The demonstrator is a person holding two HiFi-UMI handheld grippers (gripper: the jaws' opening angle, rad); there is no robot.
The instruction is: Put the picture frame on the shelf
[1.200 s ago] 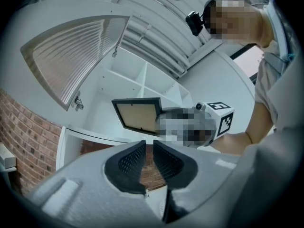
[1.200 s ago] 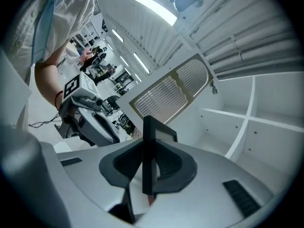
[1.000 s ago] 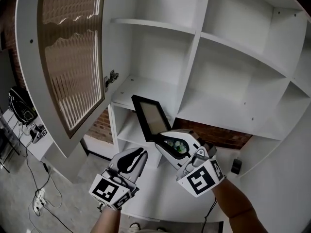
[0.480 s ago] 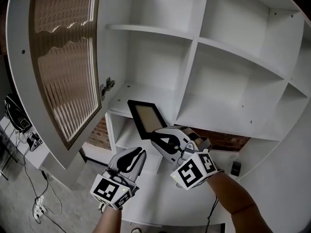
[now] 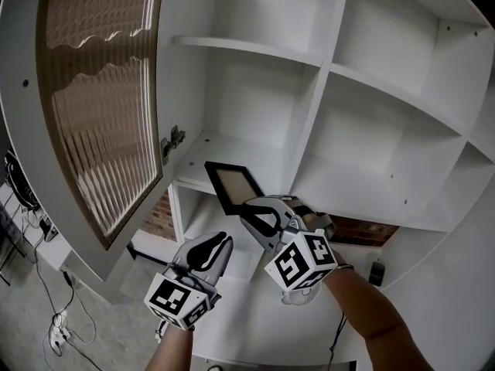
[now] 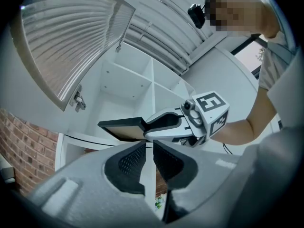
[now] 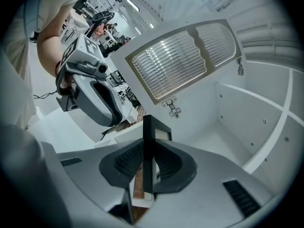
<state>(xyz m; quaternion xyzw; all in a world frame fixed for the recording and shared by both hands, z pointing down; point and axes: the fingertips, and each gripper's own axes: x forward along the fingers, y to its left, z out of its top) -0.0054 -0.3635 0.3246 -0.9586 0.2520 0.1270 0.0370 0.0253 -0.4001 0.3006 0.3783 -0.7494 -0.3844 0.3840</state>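
Observation:
The black picture frame (image 5: 230,185) with a pale inner panel hangs in the air in front of the white shelf unit, just off the front edge of the lower left compartment's board (image 5: 232,150). My right gripper (image 5: 252,210) is shut on the frame's near edge; in the right gripper view the frame (image 7: 151,131) stands edge-on between the pads (image 7: 127,159). My left gripper (image 5: 220,244) is lower and to the left, shut and holding nothing. In the left gripper view the frame (image 6: 121,126) lies nearly level, sticking out of the right gripper (image 6: 145,126).
The cabinet door (image 5: 100,107) with ribbed glass stands open at the left, its hinge (image 5: 174,137) on the side wall. An upright divider (image 5: 313,122) separates the left compartments from the right ones. Cables (image 5: 58,327) lie on the floor at lower left.
My right gripper has moved a little left and towards the shelf with the frame, and its marker cube has turned more towards the camera. The left gripper has hardly moved.

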